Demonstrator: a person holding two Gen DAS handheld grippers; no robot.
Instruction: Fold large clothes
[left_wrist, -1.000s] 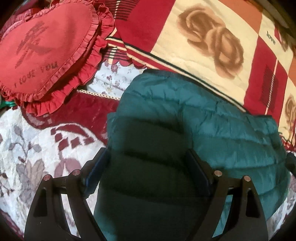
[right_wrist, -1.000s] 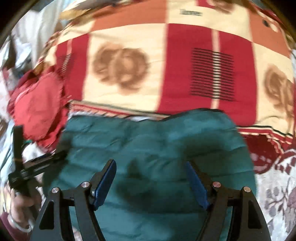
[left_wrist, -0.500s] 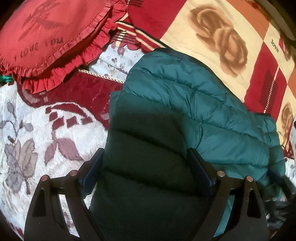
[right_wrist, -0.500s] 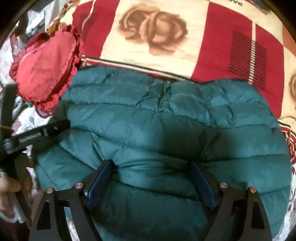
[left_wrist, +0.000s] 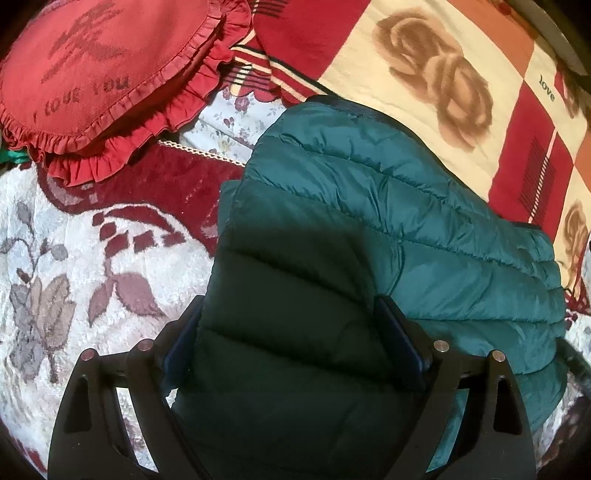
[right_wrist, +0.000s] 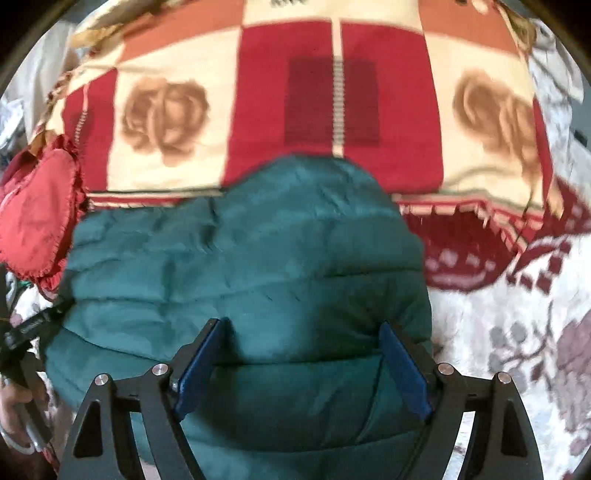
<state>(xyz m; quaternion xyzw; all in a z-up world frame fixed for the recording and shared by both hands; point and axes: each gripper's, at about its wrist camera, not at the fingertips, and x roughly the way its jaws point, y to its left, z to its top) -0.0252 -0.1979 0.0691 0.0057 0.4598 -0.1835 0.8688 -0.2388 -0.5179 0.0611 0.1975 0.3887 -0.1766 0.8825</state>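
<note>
Teal quilted jacket (right_wrist: 243, 280) is lying folded into a puffy bundle on the bed (left_wrist: 74, 280), beside the red heart pillow (left_wrist: 99, 70) and against the rose blanket (right_wrist: 332, 96). I'm seeing the right hand-held gripper (right_wrist: 301, 363) having just been opening; its jaws are standing wide, the jacket between them, released I think. The left hand-held gripper (left_wrist: 291, 341) is also spread, straddling the jacket's near edge without clamping. The fold looks nearly finished.
</note>
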